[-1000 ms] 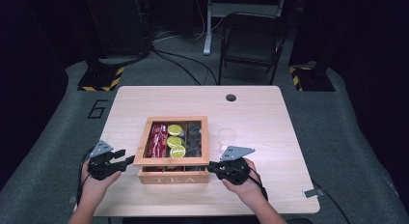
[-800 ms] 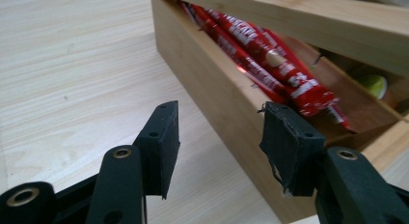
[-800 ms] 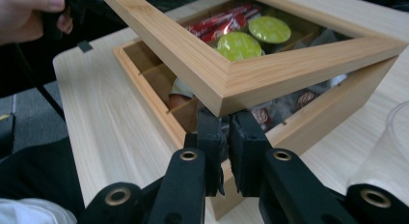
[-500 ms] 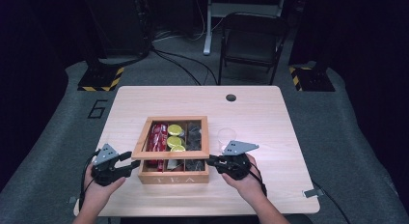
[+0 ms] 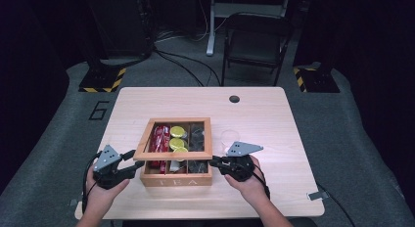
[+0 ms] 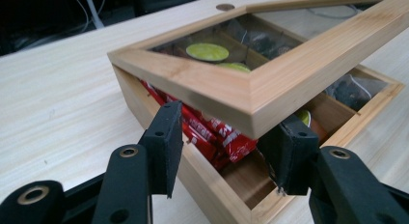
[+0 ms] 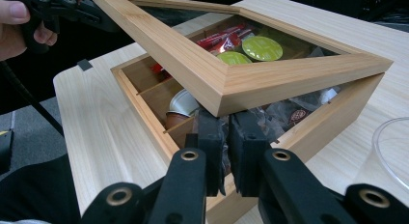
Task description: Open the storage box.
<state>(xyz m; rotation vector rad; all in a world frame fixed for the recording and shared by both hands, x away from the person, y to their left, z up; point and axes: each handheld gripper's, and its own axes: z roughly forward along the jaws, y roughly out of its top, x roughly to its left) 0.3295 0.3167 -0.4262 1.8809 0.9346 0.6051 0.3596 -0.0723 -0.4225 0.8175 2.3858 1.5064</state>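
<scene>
A wooden tea box [image 5: 176,180] stands on the table near its front edge. Its glass-paned lid [image 5: 173,157] is lifted at the front and tilts up over the box. Under the pane lie red packets [image 6: 212,132], yellow-green capsules [image 7: 262,48] and dark tea bags [image 5: 197,134]. My left gripper [image 6: 226,147] is at the lid's front left corner [image 6: 251,108], which sits between and above its jaws. The jaws have just been closing, but the left pad [image 6: 166,137] stands clear of the wood. My right gripper [image 7: 226,142] is shut on nothing, with its tips tucked under the lid's front right corner [image 7: 226,96].
A clear round cup [image 5: 229,137] stands just right of the box, close to my right gripper [image 5: 214,162]. A dark hole [image 5: 234,99] marks the table's far side. A folding chair [image 5: 254,46] and cables lie beyond the table. Bare wood [image 5: 274,124] stretches around the box.
The lid's front edge has come up off the box. My left gripper has moved in toward the box and risen with the corner. The right hand has stayed put.
</scene>
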